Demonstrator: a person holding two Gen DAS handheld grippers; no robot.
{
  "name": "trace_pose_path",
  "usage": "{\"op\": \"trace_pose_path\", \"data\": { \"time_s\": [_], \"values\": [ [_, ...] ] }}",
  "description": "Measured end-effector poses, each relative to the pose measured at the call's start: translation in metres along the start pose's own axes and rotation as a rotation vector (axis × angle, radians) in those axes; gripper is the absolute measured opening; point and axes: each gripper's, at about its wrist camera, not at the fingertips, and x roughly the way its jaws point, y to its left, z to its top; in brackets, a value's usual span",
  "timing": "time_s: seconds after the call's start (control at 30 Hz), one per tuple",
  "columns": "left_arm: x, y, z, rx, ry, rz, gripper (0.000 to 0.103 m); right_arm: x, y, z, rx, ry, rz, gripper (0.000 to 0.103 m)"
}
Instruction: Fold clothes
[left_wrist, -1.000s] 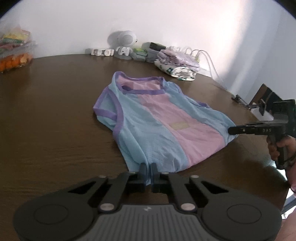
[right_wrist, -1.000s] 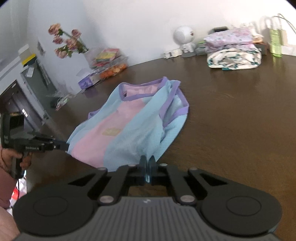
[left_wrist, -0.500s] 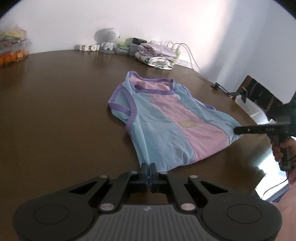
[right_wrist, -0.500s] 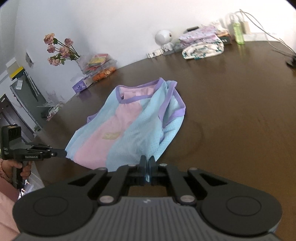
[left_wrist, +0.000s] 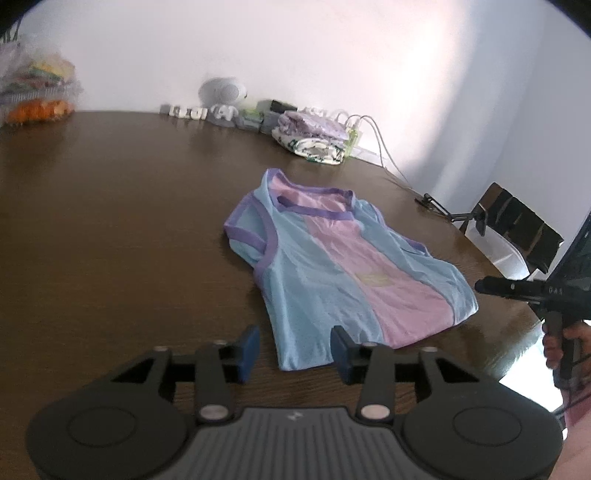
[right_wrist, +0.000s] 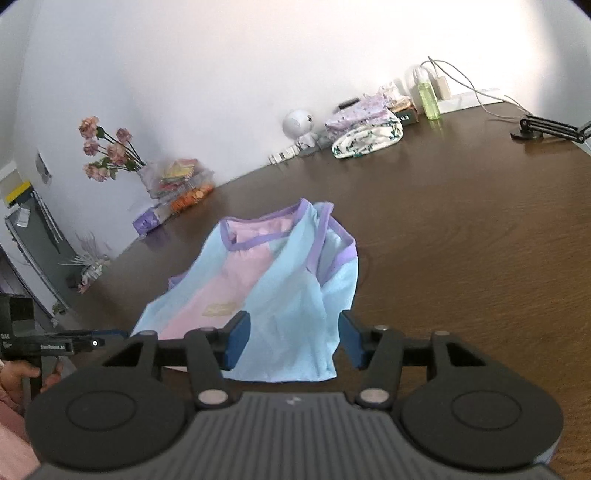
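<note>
Both grippers let go since half a second ago: jaws were pinched on the hem corners, now spread wide, nothing held. Left gripper (left_wrist: 293, 350) sits low at the near hem, fingers apart either side of the bottom-left corner of the shirt (left_wrist: 332, 269), blue pads (left_wrist: 248, 349) off the cloth. Right gripper (right_wrist: 293, 341) same, wide open over the opposite hem corner, pads (right_wrist: 236, 345) clear of the fabric as far as visible. Each gripper also shows in the other's view, side-on at the table edge; jaw gap unreadable from there.

Shirt lies flat, front up, on the dark wooden table (left_wrist: 110, 240), hem toward the grippers, neckline away. Blue sides, pink centre panel, purple trim at neck and armholes, small yellowish patch on the pink.

Further back: folded clothes stack (left_wrist: 314, 142) near the wall, white round gadget (left_wrist: 223, 98), green spray bottle (right_wrist: 428, 98), cables (right_wrist: 476, 86), snack bags (right_wrist: 181, 181), pink flowers (right_wrist: 107, 147).
</note>
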Motion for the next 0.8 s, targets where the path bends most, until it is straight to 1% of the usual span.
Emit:
{"op": "trace_pose_path", "data": {
  "time_s": [0.07,0.1,0.13,0.17,0.2,0.23,0.3,0.43,0.5,0.63,0.67,0.73,0.77,0.8],
  "values": [
    [0.006,-0.002,0.001,0.010,-0.005,0.005,0.036,0.002,0.002,-0.002,-0.001,-0.009,-0.011,0.052],
    [0.008,-0.003,0.001,0.016,-0.002,0.005,0.026,0.002,0.003,-0.003,-0.001,-0.014,-0.017,0.047],
    [0.010,-0.006,0.000,0.031,0.001,0.008,0.019,0.004,0.004,-0.004,-0.005,-0.010,-0.023,0.037],
    [0.011,-0.009,-0.001,0.050,0.003,0.013,0.006,0.007,0.005,-0.005,-0.011,-0.002,-0.028,0.030],
    [0.013,-0.013,-0.003,0.069,0.004,0.018,0.001,0.009,0.006,-0.007,-0.016,0.006,-0.034,0.016],
    [0.015,-0.016,-0.004,0.089,0.005,0.023,0.001,0.010,0.005,-0.008,-0.019,0.011,-0.039,0.006],
    [0.015,-0.017,-0.005,0.105,0.005,0.041,0.000,0.009,0.002,-0.009,-0.006,0.000,-0.048,0.003],
    [0.012,-0.015,-0.006,0.127,0.002,0.082,0.000,0.003,-0.007,-0.009,0.017,-0.015,-0.085,0.002],
    [0.010,-0.014,-0.007,0.129,-0.001,0.100,0.000,0.001,-0.009,-0.010,0.016,-0.013,-0.105,0.002],
    [0.007,-0.015,-0.008,0.123,-0.004,0.119,0.000,-0.003,-0.013,-0.013,0.013,-0.015,-0.119,0.001],
    [0.005,-0.014,-0.008,0.109,-0.008,0.113,0.001,-0.005,-0.013,-0.012,0.018,-0.027,-0.111,0.002],
    [0.000,-0.013,-0.006,0.076,-0.027,0.098,0.008,-0.008,-0.014,-0.011,0.030,-0.057,-0.091,0.006],
    [-0.005,-0.014,-0.002,0.064,-0.055,0.097,0.024,-0.010,-0.012,-0.009,0.033,-0.075,-0.083,0.009],
    [-0.011,-0.014,0.001,0.052,-0.088,0.097,0.048,-0.012,-0.008,-0.005,0.022,-0.096,-0.074,0.019]
  ]
}}
